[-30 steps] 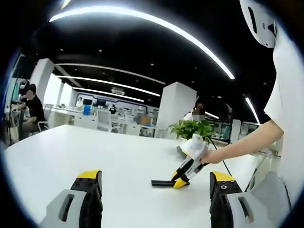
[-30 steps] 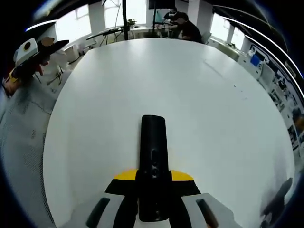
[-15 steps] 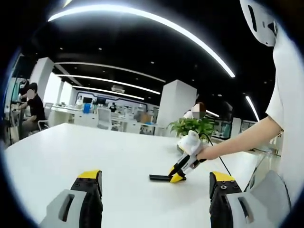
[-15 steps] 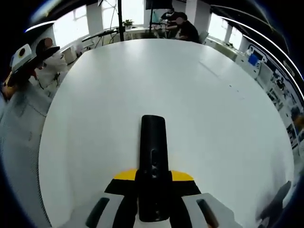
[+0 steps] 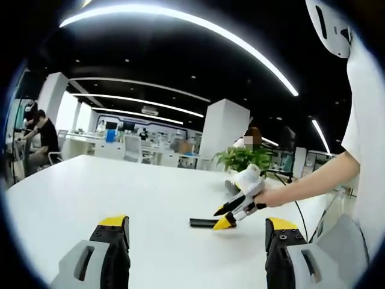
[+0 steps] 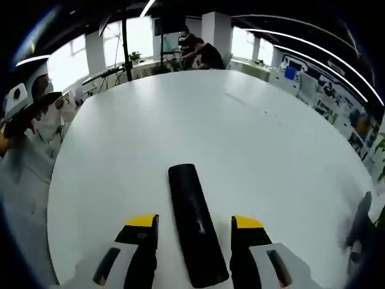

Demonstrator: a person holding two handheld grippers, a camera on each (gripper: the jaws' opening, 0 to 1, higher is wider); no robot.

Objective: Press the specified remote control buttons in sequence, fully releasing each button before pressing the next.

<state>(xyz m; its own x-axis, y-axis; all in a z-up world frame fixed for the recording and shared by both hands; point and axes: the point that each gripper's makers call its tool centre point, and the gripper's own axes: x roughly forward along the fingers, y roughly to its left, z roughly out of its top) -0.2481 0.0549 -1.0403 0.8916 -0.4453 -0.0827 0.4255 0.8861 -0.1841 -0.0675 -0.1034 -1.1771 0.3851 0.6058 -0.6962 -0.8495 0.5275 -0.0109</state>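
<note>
A black remote control [image 6: 187, 201] lies flat on the white table [image 6: 252, 150]. It rests between the jaws of my right gripper [image 6: 194, 224], which are spread open on either side and do not touch it. In the left gripper view the same remote [image 5: 201, 223] is a thin dark bar on the table [image 5: 90, 192]. My right gripper [image 5: 222, 218], held by a hand, is open at the remote's right end. My left gripper [image 5: 195, 238] is open and holds nothing, hovering low above the near table, short of the remote.
A potted plant [image 5: 243, 159] and a cable [image 5: 287, 191] are on the table behind the right gripper. The person's white clothing [image 6: 24, 180] is along the left of the right gripper view. A dark object [image 6: 361, 217] is at the table's right edge. People sit at distant desks.
My right gripper has opened and let go of the remote, which now lies on the table between its jaws. The right view has tilted up. My left gripper has stayed still.
</note>
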